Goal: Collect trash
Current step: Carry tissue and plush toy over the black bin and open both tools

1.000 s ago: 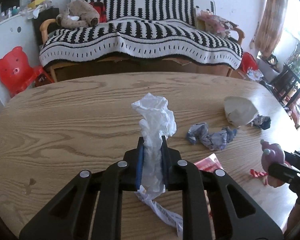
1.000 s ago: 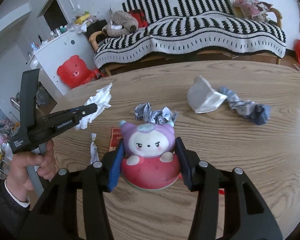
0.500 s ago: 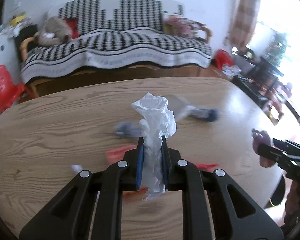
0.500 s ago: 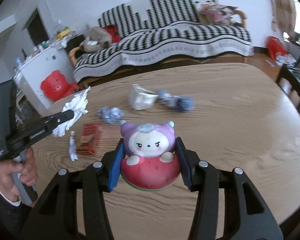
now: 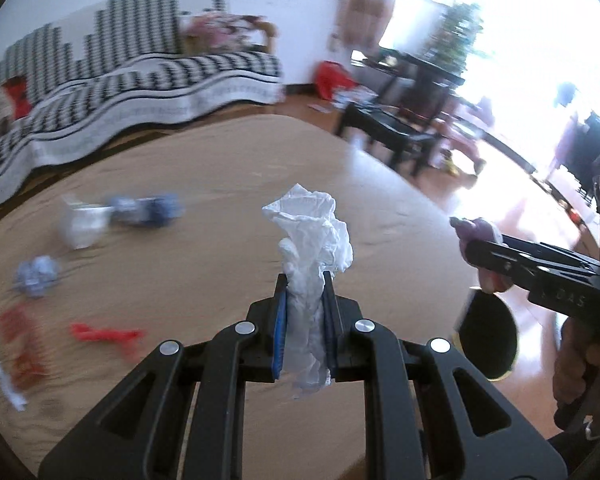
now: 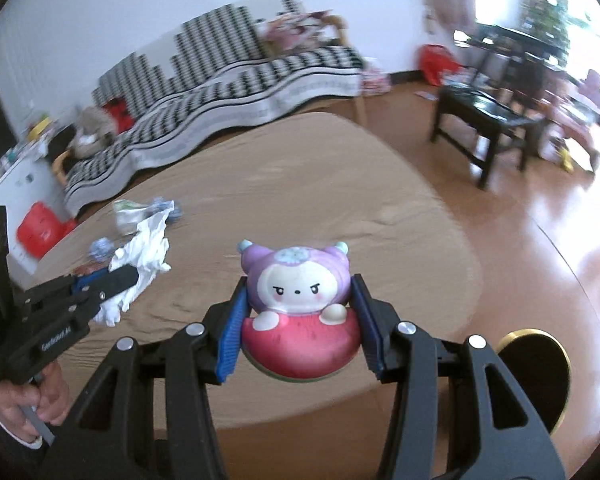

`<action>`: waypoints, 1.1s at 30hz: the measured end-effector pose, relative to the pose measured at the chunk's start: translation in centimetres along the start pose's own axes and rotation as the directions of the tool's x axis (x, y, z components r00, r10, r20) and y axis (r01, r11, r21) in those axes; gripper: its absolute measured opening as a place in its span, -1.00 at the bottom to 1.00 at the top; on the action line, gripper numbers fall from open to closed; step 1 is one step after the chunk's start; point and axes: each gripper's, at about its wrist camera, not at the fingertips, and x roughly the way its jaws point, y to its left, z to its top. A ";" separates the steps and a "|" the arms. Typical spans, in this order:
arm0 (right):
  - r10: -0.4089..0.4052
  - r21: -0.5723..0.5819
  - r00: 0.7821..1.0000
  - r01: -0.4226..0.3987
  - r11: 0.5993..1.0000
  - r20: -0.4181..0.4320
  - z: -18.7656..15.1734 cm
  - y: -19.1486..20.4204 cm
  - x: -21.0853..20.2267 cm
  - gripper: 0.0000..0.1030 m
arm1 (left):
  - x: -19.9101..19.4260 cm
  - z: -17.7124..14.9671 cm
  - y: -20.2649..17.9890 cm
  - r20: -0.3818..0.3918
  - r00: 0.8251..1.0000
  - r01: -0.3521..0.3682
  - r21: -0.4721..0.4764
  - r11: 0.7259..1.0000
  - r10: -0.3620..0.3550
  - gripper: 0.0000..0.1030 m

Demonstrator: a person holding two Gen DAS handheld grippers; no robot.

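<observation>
Left hand-held gripper clenched on crumpled tissue — right hand-held gripper grasping purple toy, both above counter.

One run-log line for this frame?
left gripper: shut on tissue | right gripper: shut on toy | bin: beside table

Mounted behind each gripper, angled downward along the fingers, close above the wooden table. Shared: table, striped sofa, opposite gripper.
</observation>
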 end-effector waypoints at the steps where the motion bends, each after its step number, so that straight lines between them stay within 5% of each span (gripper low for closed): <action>1: -0.019 0.021 1.000 0.019 1.000 0.003 -0.4 -1.7 -0.6 -0.04 | 0.5 0.1 -0.8 -0.004 1.000 0.016 0.008 1.000 -0.016 -0.71; 9: -0.170 0.202 0.985 0.167 0.965 -0.007 -4.5 -14.5 -5.0 -0.04 | 6.1 -1.4 -12.4 -0.083 0.982 0.182 0.129 0.975 -0.172 -0.71; 18: -0.266 0.391 0.954 0.299 0.870 -0.137 -10.3 -26.0 -8.0 -0.04 | 11.6 -4.7 -22.4 -0.211 0.921 0.365 0.175 0.914 -0.328 -0.71; 25: -0.283 0.450 0.932 0.357 0.819 -0.225 -12.7 -29.5 -8.1 -0.04 | 15.4 -7.3 -26.8 -0.307 0.882 0.424 0.184 0.887 -0.358 -0.71; 33: -0.281 0.462 0.928 0.366 0.808 -0.243 -13.3 -30.4 -8.1 -0.04 | 16.8 -7.7 -28.4 -0.336 0.870 0.440 0.202 0.875 -0.360 -0.71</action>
